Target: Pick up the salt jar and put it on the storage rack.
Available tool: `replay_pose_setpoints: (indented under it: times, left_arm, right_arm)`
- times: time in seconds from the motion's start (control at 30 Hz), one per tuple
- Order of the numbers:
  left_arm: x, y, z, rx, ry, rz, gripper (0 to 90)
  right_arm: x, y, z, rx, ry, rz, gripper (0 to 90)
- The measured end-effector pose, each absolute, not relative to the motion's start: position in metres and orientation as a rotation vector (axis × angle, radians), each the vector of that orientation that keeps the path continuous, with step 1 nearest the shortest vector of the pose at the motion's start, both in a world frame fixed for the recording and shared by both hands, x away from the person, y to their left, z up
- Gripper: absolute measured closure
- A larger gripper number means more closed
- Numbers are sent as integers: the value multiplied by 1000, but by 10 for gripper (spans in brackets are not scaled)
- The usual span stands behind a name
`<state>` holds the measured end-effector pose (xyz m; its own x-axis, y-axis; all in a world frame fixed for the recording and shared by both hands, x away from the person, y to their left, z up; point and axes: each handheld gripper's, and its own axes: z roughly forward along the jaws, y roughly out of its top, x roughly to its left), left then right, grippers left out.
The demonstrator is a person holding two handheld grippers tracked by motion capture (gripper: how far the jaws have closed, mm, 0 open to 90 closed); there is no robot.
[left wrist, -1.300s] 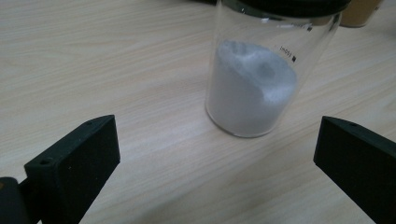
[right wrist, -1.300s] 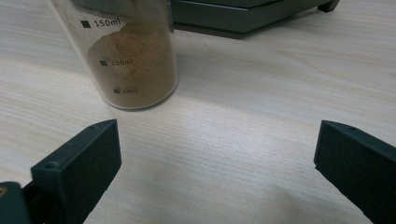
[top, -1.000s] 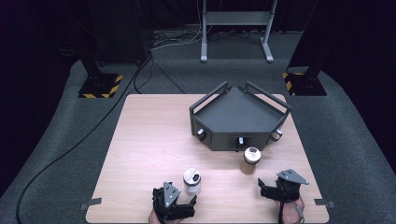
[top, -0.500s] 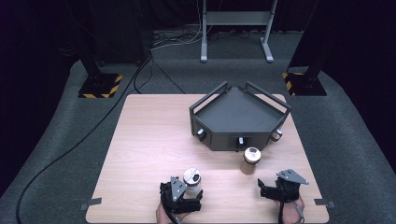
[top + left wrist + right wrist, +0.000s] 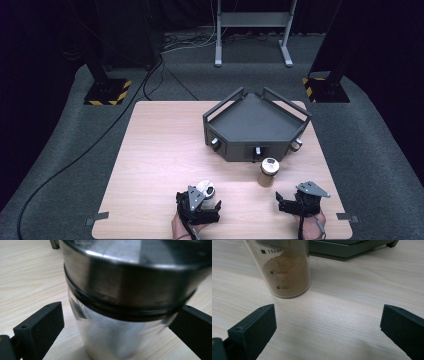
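Left gripper [image 5: 209, 200] jaws standing wide around steel jar [image 5: 125, 302], top cropped; right gripper [image 5: 282, 205] gaping, jar of powder [image 5: 287, 270] cut off.

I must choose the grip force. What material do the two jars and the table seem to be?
Jar between the left hand-held gripper's jaws: clear shiny wall, glass or plastic, with a brushed-metal-looking lid. Jar with brown powder: transparent, printed ml marks; glass or plastic, cannot tell. Table: pale matte wood grain, possibly laminate.
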<state>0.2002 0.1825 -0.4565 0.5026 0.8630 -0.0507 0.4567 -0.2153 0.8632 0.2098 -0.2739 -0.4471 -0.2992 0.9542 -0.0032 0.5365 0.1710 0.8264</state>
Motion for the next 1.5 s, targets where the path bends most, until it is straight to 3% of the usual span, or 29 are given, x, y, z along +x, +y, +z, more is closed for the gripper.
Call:
replay_pose_setpoints:
  times: [0.03,0.17,0.37,1.5]
  left_arm:
    - [200,183,-457,1848,1098,569,13]
    - [204,186,-458,1836,1099,539,197]
    - [203,189,-462,1809,1101,541,285]
    - [195,197,-454,1803,1065,578,303]
  right_arm:
    - [210,-274,-447,1403,1914,1009,0]
    - [209,-274,-447,1403,1912,1011,0]
    - [209,-274,-447,1404,1911,1012,0]
    - [208,-275,-448,1401,1906,1018,0]
